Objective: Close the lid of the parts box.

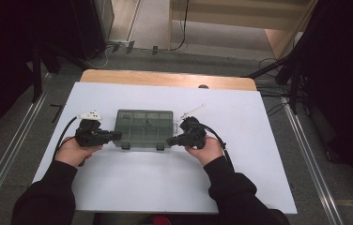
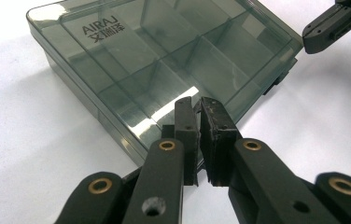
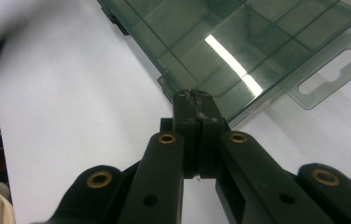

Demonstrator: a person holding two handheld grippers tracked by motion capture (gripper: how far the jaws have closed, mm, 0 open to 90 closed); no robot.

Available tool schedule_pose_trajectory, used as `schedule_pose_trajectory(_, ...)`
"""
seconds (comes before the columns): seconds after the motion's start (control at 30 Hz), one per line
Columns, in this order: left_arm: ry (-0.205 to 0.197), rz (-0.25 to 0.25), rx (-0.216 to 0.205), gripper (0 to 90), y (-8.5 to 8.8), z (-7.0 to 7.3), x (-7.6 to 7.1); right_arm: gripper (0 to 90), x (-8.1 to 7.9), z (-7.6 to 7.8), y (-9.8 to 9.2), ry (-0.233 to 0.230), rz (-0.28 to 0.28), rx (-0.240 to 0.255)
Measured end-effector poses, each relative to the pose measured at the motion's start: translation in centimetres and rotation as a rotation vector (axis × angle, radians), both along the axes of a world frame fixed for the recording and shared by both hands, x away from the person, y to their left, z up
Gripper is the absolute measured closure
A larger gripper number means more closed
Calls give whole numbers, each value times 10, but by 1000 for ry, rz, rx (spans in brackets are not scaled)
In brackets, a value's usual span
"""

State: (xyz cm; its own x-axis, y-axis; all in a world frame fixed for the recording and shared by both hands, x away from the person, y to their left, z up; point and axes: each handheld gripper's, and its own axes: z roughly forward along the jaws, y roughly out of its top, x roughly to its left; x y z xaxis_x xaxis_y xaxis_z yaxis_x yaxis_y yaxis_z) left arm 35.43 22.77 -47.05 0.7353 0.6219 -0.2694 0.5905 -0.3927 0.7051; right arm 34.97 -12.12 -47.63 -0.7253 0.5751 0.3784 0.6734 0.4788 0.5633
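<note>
Holding both hands near the table's (image 1: 132, 187) middle, I keep the left gripper (image 1: 113, 136) and right gripper (image 1: 172, 140) clenched on nothing, their tips at the near corners of the closed smoky compartment box (image 1: 142, 127), which lies flat just beyond.

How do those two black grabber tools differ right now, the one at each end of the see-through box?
The left gripper points at the box from its left end; the right gripper points from its right end. In its own view, the left's jaws show a thin slit; the right's press fully together. Both are black, hand-held, shut and holding nothing.
</note>
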Motion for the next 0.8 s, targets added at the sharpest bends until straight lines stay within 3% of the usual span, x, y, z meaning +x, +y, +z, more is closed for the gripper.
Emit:
schedule_pose_trajectory(0.37,-6,8,-4,799,1,2,0,856,-1,3,-2,-14,-6,12)
schedule_pose_trajectory(0.53,8,11,-42,693,1,8,0,795,-2,7,-7,-22,-12,28)
schedule_pose_trajectory(0.8,-9,-22,-43,528,-9,12,-6,626,-6,12,-12,-36,-11,59)
